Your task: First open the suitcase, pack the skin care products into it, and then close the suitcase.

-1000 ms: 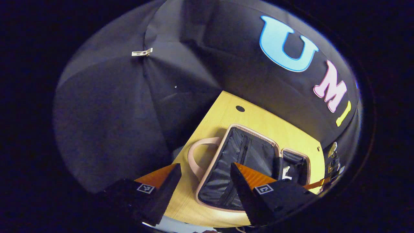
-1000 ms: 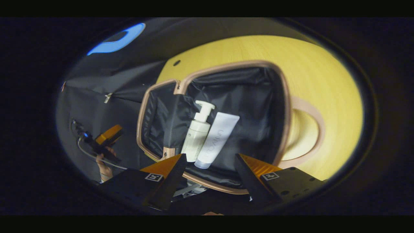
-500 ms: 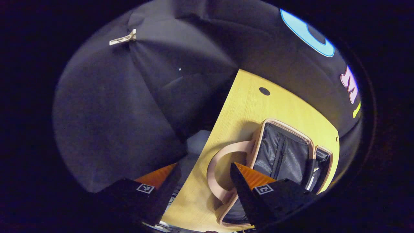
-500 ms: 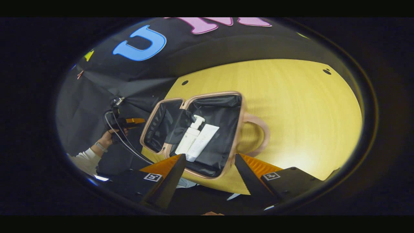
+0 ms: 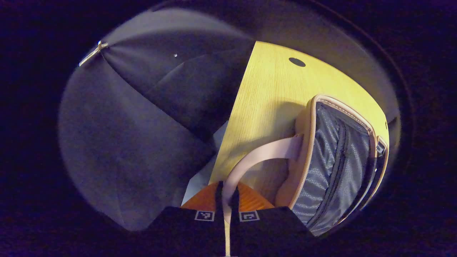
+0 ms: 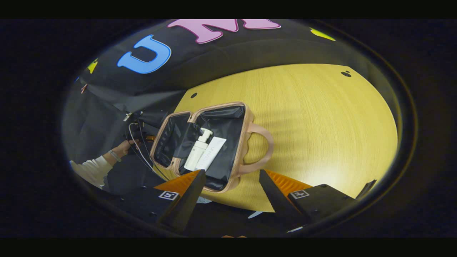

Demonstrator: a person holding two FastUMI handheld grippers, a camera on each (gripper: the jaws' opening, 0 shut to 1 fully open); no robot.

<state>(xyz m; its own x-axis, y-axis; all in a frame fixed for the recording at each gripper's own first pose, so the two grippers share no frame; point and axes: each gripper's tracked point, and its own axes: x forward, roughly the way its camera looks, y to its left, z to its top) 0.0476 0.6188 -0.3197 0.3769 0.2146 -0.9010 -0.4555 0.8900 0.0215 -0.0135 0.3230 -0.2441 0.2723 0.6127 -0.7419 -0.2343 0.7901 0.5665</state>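
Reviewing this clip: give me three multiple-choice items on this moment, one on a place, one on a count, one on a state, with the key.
1. Where do the skin care products lie?
A. On the bare table
B. Inside the open suitcase
C. In the right gripper

2. How many products are in the suitcase?
A. One
B. Two
C. Four

3. What is the left gripper doing?
A. Open in the air
B. Shut on a bottle
C. Shut on the handle

Key:
B, the pump bottle and tube lie in the suitcase.
B, just those two show.
C, the left gripper pinches the handle.
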